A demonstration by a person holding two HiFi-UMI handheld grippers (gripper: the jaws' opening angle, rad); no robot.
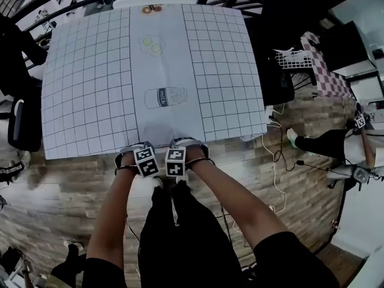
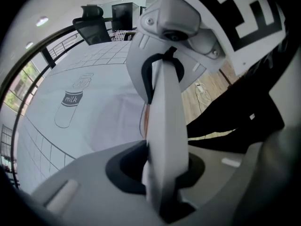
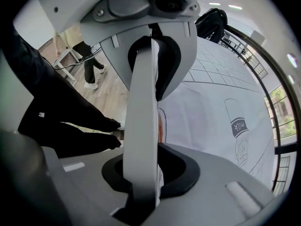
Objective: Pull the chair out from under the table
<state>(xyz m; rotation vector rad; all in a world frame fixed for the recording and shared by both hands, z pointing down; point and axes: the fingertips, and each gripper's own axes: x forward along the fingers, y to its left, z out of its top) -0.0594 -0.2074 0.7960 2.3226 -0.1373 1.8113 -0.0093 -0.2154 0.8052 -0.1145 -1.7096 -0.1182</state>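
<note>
The chair is tucked under the table, which wears a white gridded cloth with a milk carton drawing. Only the thin white top edge of the chair's back shows, running between both grippers. Side by side at the table's near edge, both point down. My left gripper has its black pads shut on that edge. My right gripper grips the same edge just to the right. The seat and legs are hidden beneath the table.
My legs in black trousers stand close behind the chair on the wooden floor. White cables trail on the floor at right, near a person's foot. A black office chair stands at the table's left side.
</note>
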